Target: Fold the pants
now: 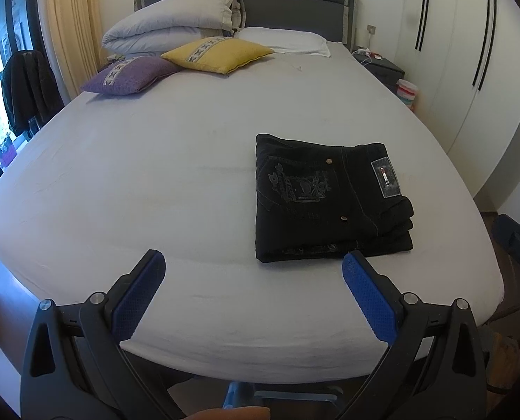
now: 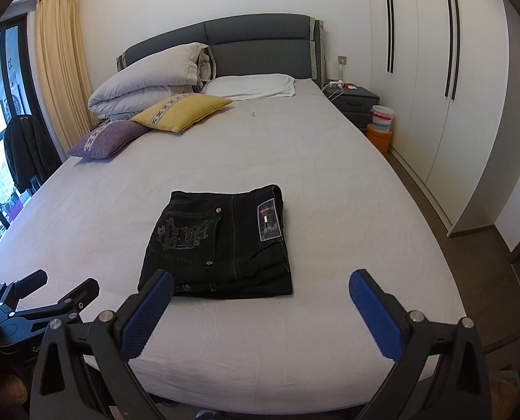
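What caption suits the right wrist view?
Open right gripper hovers before folded black pants on the bed.

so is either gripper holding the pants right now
No, the black pants lie folded on the bed sheet, and the left gripper and right gripper are both open and empty.
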`<state>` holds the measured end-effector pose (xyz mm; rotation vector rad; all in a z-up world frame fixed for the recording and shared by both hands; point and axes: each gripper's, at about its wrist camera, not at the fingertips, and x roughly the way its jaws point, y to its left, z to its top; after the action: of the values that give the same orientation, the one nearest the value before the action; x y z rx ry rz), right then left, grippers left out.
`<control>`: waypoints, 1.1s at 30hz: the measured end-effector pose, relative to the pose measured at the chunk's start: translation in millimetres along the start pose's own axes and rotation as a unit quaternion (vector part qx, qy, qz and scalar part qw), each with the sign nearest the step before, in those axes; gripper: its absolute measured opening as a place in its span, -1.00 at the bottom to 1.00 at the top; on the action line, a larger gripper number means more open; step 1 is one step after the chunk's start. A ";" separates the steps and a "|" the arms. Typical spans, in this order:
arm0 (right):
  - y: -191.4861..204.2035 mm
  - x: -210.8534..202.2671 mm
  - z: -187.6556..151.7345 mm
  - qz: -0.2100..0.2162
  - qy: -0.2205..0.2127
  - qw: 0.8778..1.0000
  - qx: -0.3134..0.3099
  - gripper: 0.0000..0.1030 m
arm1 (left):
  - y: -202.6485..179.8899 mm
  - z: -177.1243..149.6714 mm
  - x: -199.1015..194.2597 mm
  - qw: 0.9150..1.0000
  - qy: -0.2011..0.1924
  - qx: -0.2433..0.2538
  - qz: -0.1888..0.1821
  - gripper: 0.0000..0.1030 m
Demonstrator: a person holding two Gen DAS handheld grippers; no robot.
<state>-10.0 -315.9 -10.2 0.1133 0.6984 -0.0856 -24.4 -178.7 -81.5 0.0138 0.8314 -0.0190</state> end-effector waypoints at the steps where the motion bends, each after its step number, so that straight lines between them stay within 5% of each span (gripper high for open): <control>1: 0.3 -0.1 0.2 0.000 0.000 1.000 0.000 1.00 | -0.1 0.2 0.5 1.000 0.000 0.000 0.000 1.00; 33: 8.5 5.9 -7.4 -0.001 0.023 1.000 -0.014 1.00 | 1.0 -1.6 6.6 1.000 0.004 -0.002 0.001 1.00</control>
<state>-9.2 -306.7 -19.0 0.0874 0.7462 -0.0753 -21.1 -177.8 -87.4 0.0110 0.8401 -0.0153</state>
